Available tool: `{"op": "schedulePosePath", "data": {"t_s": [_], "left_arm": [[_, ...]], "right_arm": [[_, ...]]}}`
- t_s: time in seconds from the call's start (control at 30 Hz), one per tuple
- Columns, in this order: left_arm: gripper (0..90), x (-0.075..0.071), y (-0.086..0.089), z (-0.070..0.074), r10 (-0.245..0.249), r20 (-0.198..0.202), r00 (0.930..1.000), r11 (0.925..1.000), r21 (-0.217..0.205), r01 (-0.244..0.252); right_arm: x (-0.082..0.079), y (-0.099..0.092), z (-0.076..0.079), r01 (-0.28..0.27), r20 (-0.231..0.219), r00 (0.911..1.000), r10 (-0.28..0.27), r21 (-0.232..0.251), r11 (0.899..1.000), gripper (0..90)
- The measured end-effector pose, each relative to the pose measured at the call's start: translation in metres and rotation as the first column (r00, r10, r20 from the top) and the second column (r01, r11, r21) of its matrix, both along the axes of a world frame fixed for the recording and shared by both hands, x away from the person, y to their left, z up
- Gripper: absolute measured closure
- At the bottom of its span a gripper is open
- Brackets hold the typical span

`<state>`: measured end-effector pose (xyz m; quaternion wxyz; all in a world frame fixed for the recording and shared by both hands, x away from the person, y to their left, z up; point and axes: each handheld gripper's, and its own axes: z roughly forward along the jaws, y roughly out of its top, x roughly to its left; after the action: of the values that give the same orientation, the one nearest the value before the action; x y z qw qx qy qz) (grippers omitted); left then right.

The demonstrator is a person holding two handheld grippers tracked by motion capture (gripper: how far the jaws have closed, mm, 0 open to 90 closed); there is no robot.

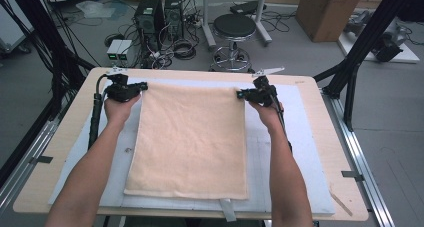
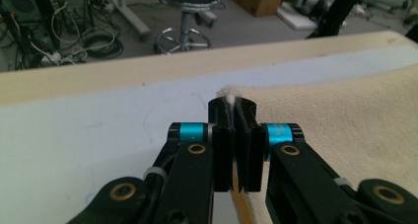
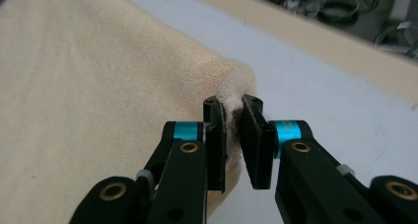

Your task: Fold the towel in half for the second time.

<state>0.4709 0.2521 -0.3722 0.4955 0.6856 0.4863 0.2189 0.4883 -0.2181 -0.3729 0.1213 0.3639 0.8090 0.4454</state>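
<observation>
Now both far corners of the towel are pinched.

Left gripper (image 1: 143, 86) and right gripper (image 1: 241, 93) each clamp a far corner of the peach towel (image 1: 192, 137), which lies flat on the pale mat (image 1: 300, 152), likely so its far edge lifts evenly for folding; no containers are on the table.

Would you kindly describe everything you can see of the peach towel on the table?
The towel is a pale peach rectangle of soft, nubbly terry-like cloth, plain and unpatterned. It lies spread nearly flat on a light blue-white mat covering the wooden table, long side running away from the person. Its near edge rests on the mat. The left gripper pinches its far left corner, the right gripper its far right corner, where the cloth bunches into a small raised fold.
</observation>
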Motion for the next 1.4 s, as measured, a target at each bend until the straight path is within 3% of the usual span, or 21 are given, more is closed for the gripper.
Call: {"op": "schedulePosePath", "data": {"t_s": [0.03, 0.1, 0.23, 0.37, 0.63, 1.03, 1.1, 1.4], "left_arm": [[86.2, -0.001, 0.001, 0.003, 0.004, 0.011, 0.9999, 0.9999, -0.015, -0.004], [86.2, -0.002, 0.002, 0.006, 0.006, 0.024, 0.9997, 0.9998, -0.020, -0.006], [86.4, -0.006, 0.001, 0.004, -0.013, 0.020, 0.9997, 0.9999, -0.003, 0.013], [86.4, -0.011, 0.003, 0.000, -0.013, 0.021, 0.9997, 0.9997, -0.022, 0.014], [86.4, -0.025, 0.008, 0.000, -0.045, 0.061, 0.9971, 0.9980, -0.042, 0.047], [86.4, -0.052, 0.018, 0.000, -0.097, 0.081, 0.9920, 0.9919, -0.074, 0.103], [86.4, -0.056, 0.017, 0.001, -0.099, 0.103, 0.9897, 0.9914, -0.075, 0.107], [86.4, -0.074, 0.021, 0.003, -0.111, 0.129, 0.9854, 0.9890, -0.083, 0.123]], "right_arm": [[0.002, 0.000, 0.008, 0.000, -0.008, 1.0000, 0.000, 0.025, 1.000, 81.3], [0.001, 0.000, 0.015, 0.008, 0.014, 0.9999, -0.008, 0.020, 1.000, 81.4], [0.002, 0.000, 0.009, 0.008, -0.024, 0.9997, -0.007, 0.027, 1.000, 81.3], [-0.001, 0.000, 0.003, 0.005, -0.028, 0.9996, -0.004, 0.040, 0.999, 81.3], [-0.013, -0.003, 0.012, -0.045, 0.000, 0.9990, 0.045, 0.076, 0.996, 81.3], [-0.041, -0.012, 0.014, -0.104, 0.024, 0.9945, 0.102, 0.132, 0.986, 81.4], [-0.045, -0.013, 0.015, -0.107, 0.030, 0.9941, 0.104, 0.135, 0.985, 81.4], [-0.062, -0.019, 0.025, -0.121, 0.078, 0.9908, 0.110, 0.149, 0.981, 82.5]]}}
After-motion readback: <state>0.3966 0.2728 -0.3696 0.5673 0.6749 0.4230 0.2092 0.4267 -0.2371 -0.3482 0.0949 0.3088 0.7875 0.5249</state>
